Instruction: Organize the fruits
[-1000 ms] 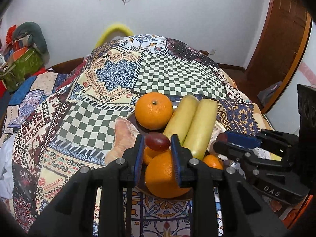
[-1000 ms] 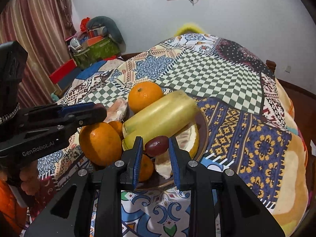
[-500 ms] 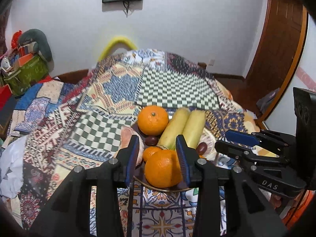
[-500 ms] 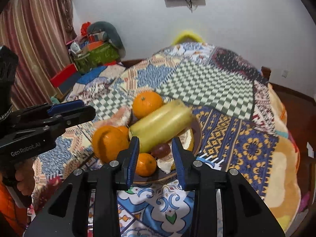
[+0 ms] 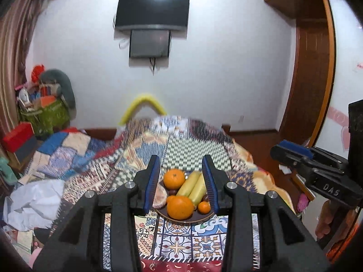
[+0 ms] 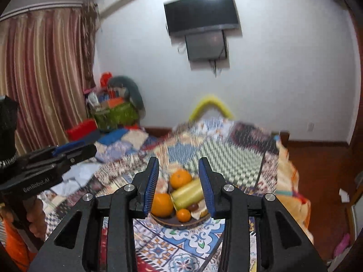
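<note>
Left gripper, marked "GenRobot.AI", and right gripper, marked "DAS", both with jaws apart and empty, the right's just opening, above the fruit plate on the bed.

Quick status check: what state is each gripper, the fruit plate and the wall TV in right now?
left gripper: open, empty, jaws just opened.
right gripper: open, empty, jaws just opened further.
plate: flat on the quilt, piled with fruit.
large orange: resting at the plate's near edge.
TV: screen dark.

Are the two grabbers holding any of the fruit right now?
No. The left gripper and right gripper are both open and empty, above the plate.
</note>
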Demonstrator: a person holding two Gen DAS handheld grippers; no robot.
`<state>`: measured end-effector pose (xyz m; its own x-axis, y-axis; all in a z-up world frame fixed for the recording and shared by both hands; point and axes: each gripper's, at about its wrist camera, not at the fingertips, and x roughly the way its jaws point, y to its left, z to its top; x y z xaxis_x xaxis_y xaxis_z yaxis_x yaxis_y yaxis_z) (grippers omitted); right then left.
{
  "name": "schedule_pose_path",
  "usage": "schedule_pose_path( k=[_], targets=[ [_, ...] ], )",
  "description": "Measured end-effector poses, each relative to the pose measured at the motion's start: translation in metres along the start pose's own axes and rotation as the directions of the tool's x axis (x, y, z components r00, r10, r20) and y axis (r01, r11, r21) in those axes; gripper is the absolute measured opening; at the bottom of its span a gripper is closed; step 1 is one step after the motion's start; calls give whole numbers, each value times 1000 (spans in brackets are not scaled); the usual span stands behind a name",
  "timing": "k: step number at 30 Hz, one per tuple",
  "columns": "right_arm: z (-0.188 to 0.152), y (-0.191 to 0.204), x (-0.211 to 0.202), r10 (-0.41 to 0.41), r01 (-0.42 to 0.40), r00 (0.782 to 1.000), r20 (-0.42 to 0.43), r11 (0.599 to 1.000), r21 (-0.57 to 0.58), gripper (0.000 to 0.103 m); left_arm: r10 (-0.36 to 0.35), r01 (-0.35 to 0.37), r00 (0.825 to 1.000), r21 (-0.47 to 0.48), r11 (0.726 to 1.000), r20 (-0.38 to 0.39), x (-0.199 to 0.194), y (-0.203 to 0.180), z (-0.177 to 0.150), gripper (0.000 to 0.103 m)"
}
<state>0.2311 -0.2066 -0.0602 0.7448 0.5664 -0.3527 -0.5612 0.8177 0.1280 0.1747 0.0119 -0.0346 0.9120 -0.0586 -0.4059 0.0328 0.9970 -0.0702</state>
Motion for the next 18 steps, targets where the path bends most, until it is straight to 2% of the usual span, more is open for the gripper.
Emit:
schedule_pose_path(
  k=[3, 7, 13, 16, 18],
  targets=[
    [7, 13, -30, -5, 6, 998, 68, 1000, -20, 37, -4, 3, 998, 8, 1000, 59, -32, -7, 5, 40],
    [11, 29, -62, -7, 11, 990, 144, 999, -31, 43, 16, -19, 992, 22, 1000, 129, -66, -16, 5, 49],
    [8, 37, -82, -26, 31, 980, 199, 999, -19, 66, 17, -21, 982, 18, 1000, 189, -97, -20, 0, 66],
    [4, 39, -84, -40, 44, 977, 209, 999, -15, 81, 20, -26, 980, 26, 999, 197, -103, -22, -2, 70],
    [3, 40, -85, -51, 56, 975, 215, 998, -16, 84, 27, -34, 980, 29, 999, 198, -104, -22, -4, 77]
  ],
)
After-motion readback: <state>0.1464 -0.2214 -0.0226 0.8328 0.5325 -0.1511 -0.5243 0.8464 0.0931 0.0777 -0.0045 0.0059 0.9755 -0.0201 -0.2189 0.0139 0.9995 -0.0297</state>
